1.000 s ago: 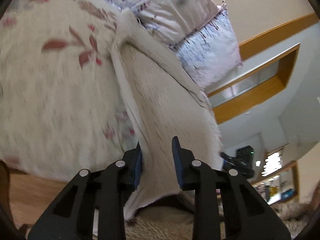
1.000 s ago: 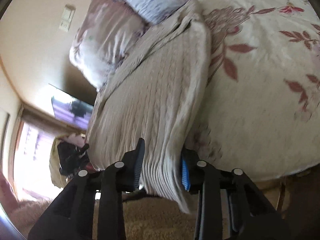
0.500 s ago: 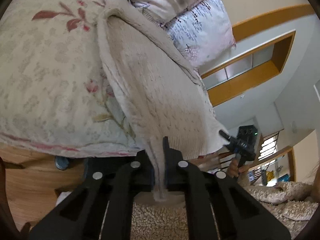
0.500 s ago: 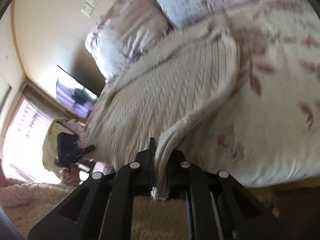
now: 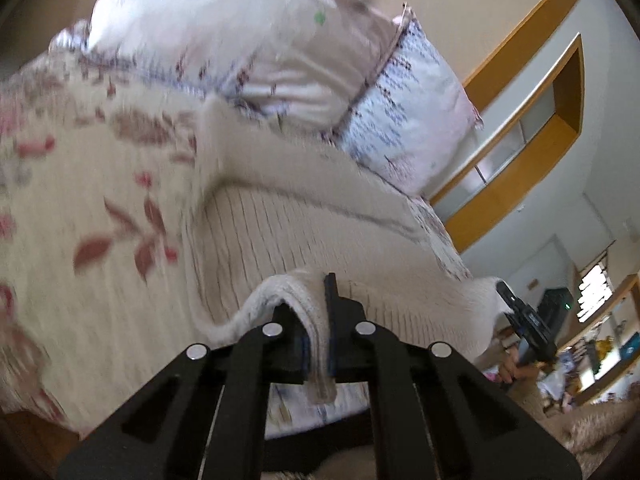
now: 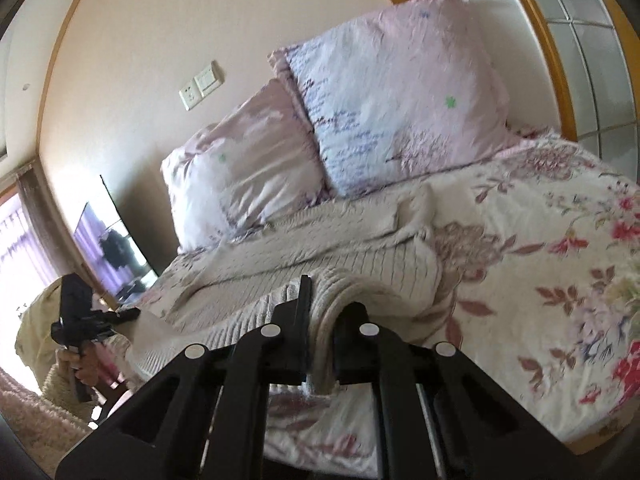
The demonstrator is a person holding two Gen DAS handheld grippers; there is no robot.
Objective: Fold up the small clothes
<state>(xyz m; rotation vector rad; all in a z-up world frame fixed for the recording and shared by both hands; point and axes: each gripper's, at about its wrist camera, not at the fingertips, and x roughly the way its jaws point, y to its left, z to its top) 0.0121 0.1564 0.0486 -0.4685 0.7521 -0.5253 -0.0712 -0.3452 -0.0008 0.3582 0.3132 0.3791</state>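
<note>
1. Two pillows [image 6: 360, 120] sit propped at the head of the bed [image 6: 560, 280], whose floral cover fills most of both wrist views. It is the only surface I have to lay the fold on, and it looks soft, so I expect anything I drag across it to bunch up.

2. The cream knit sweater [image 5: 280, 240] lies spread over the bed, with its far end just below the pillows and its near hem lifted off the cover. Its hem hangs between my two claws in a loose arc. The knit looks heavy and stretchy. If I carry the hem forward unevenly, one corner could land ahead of the other and the fold would come out skewed.

3. My left claw [image 5: 318, 344] is clamped on the hem, with a thick roll of fabric squeezed between the fingers and a short tail hanging below them. The grip is near the edge, so a sharp tug could pull the knit out.

4. My right claw [image 6: 322, 344] is likewise closed tight on the opposite corner of the hem. In the left view I see it [image 5: 524, 320] at the far corner. If I spread the two too wide, the hem could go taut and slip free.
</note>
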